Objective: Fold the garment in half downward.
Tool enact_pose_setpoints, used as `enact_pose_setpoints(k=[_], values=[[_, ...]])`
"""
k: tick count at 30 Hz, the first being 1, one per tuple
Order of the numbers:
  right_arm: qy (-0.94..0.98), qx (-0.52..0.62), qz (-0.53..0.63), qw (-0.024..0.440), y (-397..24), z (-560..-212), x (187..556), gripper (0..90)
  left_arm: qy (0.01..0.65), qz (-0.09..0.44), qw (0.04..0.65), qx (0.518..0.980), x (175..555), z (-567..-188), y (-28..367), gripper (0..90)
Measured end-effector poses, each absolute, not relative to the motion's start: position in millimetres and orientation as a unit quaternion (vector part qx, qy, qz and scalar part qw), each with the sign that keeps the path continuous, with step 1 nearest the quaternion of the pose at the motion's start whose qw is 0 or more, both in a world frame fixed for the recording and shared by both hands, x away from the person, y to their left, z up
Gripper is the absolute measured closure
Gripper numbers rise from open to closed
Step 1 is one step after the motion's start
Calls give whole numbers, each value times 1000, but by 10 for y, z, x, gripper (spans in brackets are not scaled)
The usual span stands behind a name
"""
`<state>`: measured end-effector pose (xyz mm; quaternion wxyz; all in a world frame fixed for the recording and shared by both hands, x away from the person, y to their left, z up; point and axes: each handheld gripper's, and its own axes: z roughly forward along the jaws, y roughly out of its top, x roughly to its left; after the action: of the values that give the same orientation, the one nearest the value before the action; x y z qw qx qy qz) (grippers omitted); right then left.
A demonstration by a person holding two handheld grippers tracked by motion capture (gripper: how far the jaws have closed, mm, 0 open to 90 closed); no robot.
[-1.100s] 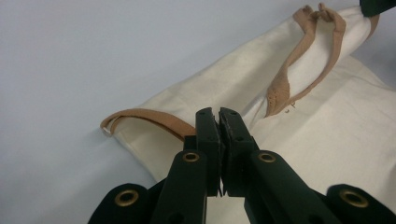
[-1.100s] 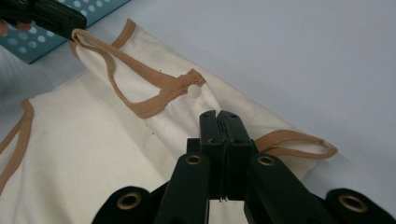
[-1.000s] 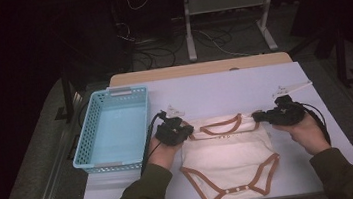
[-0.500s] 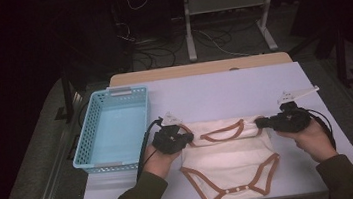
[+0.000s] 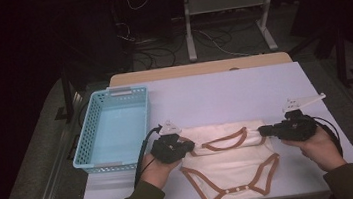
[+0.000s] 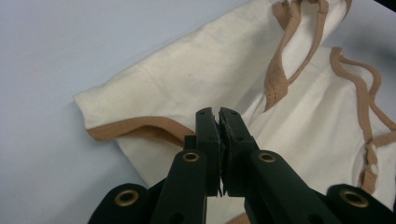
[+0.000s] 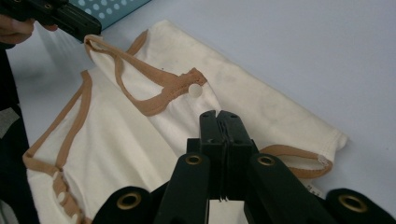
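A cream baby bodysuit (image 5: 227,166) with brown trim lies on the pale table (image 5: 224,94) near its front edge. My left gripper (image 5: 186,146) is shut on its left shoulder, and my right gripper (image 5: 262,131) is shut on the right shoulder. The upper part with the neckline is held up and drawn over the lower part. In the left gripper view the closed jaws (image 6: 217,112) sit over the cloth (image 6: 187,70) beside a sleeve cuff. In the right gripper view the closed jaws (image 7: 217,114) lie over the bodysuit (image 7: 116,140), and the left gripper (image 7: 86,30) pinches the far shoulder strap.
A light blue plastic basket (image 5: 107,164) stands at the table's left, just beside my left hand. Bare tabletop stretches behind the garment to the far edge. Beyond the table is dark floor with cables and a metal stand.
Both hands have moved toward the person, carrying the bodysuit's shoulders and neckline back over its lower half. The snap end near the table's front edge has stayed put.
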<state>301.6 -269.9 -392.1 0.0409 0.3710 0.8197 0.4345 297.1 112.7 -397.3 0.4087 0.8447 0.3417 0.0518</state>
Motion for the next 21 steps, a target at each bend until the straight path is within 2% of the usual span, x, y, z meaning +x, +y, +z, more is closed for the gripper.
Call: enact_pose_setpoints(k=[21], values=[[823,353,444,31,-2724,-3822,2576,874,322,36,430,843,2605,-3860,1176,869]])
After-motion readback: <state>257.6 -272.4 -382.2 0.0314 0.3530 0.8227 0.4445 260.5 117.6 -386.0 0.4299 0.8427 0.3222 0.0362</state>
